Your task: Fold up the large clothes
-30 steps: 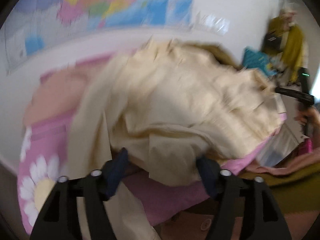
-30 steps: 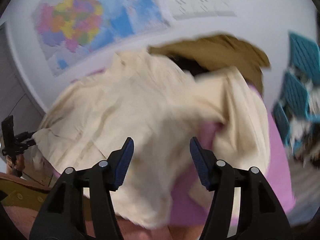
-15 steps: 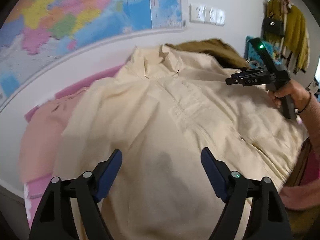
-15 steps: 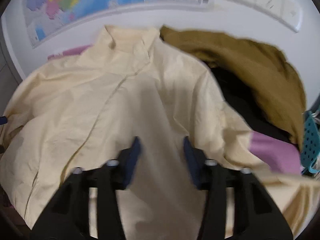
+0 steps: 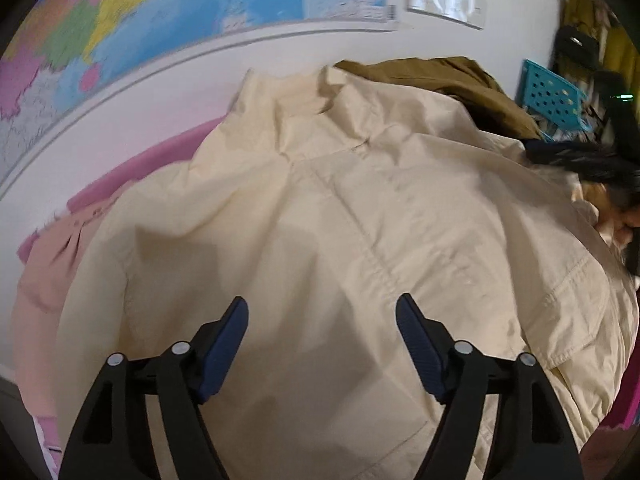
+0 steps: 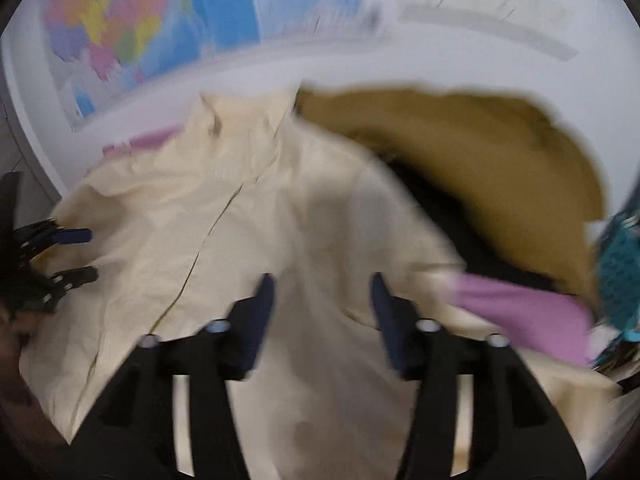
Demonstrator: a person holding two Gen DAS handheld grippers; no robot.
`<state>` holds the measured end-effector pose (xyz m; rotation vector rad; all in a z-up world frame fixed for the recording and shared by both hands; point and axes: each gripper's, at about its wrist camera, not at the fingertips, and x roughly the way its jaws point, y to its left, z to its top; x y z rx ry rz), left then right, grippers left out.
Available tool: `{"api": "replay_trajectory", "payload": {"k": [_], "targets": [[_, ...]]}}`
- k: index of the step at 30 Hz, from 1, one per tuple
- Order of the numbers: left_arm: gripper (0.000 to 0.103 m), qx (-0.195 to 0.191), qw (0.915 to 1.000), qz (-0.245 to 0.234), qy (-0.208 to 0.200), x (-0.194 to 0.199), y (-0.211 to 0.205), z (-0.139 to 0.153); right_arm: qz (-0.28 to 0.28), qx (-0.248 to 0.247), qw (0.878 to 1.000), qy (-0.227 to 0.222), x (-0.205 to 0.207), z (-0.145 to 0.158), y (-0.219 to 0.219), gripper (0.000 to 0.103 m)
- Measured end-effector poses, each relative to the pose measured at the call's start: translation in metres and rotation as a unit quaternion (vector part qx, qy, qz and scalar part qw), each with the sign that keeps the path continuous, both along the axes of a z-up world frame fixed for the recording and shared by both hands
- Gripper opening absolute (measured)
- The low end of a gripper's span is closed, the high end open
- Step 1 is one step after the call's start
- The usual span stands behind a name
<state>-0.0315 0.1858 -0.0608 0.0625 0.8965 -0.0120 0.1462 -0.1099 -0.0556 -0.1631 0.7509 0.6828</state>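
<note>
A large cream jacket (image 5: pixel 360 208) lies spread out, front up, collar toward the wall; it also shows in the right wrist view (image 6: pixel 248 232). My left gripper (image 5: pixel 322 320) is open and empty, just above the jacket's left lower part. My right gripper (image 6: pixel 322 292) is open and empty over the jacket's right side. The right wrist view is blurred. The left gripper also shows at the left edge of the right wrist view (image 6: pixel 76 254), and the right gripper is a dark blur at the right of the left wrist view (image 5: pixel 580 160).
An olive-brown garment (image 6: pixel 480 152) and a dark one lie behind the jacket at the right. A pink sheet (image 6: pixel 520 312) covers the bed, with a peach cloth (image 5: pixel 52 256) at the left. A teal basket (image 5: pixel 552 96) stands at the right, below a wall map (image 5: pixel 160 20).
The crumpled jacket has been spread flat. Both grippers have let go of it and now hover open above it; the right one has drawn back a little.
</note>
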Motion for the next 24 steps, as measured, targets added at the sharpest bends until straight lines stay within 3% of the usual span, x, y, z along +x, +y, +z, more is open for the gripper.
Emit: {"api": "replay_trajectory", "payload": {"k": [2, 5, 7, 9, 11, 12, 13, 14, 16, 19, 21, 24], "targets": [[0.076, 0.003, 0.9999, -0.010, 0.002, 0.003, -0.007, 0.000, -0.030, 0.017, 0.999, -0.024, -0.022, 0.014, -0.048, 0.066], [0.079, 0.006, 0.9995, -0.030, 0.006, 0.008, -0.020, -0.002, -0.099, 0.003, 0.994, -0.043, -0.044, 0.015, -0.107, 0.078], [0.079, 0.006, 0.9992, -0.039, 0.011, 0.014, -0.026, -0.004, -0.134, -0.017, 0.991, -0.021, -0.048, -0.001, -0.139, 0.085], [0.079, 0.005, 0.9987, -0.049, 0.014, 0.019, -0.036, -0.005, -0.153, -0.007, 0.988, 0.010, -0.044, -0.018, -0.160, 0.085], [0.081, 0.000, 0.9982, -0.057, 0.016, 0.025, -0.046, -0.005, -0.155, 0.002, 0.987, 0.048, -0.035, -0.039, -0.172, 0.072], [0.081, -0.001, 0.9981, -0.059, 0.016, 0.028, -0.050, -0.005, -0.154, 0.005, 0.986, 0.061, -0.030, -0.046, -0.175, 0.053], [0.081, -0.003, 0.9979, -0.063, 0.017, 0.031, -0.056, -0.004, -0.138, 0.021, 0.987, 0.081, -0.025, -0.052, -0.178, 0.026], [0.081, -0.004, 0.9976, -0.066, 0.016, 0.034, -0.061, -0.003, -0.133, 0.028, 0.987, 0.082, -0.025, -0.050, -0.179, 0.014], [0.081, -0.002, 0.9972, -0.074, 0.015, 0.039, -0.070, 0.001, -0.136, 0.041, 0.988, 0.056, -0.025, -0.030, -0.193, 0.009], [0.082, 0.005, 0.9961, -0.087, 0.012, 0.046, -0.083, 0.006, -0.140, 0.106, 0.984, 0.008, -0.034, 0.020, -0.224, 0.008], [0.082, 0.008, 0.9950, -0.099, 0.010, 0.056, -0.095, 0.011, -0.124, 0.119, 0.985, -0.011, -0.040, 0.040, -0.226, 0.008], [0.082, -0.003, 0.9927, -0.120, 0.013, 0.081, -0.114, 0.018, -0.091, 0.080, 0.993, -0.010, -0.043, 0.051, -0.209, 0.008]]}}
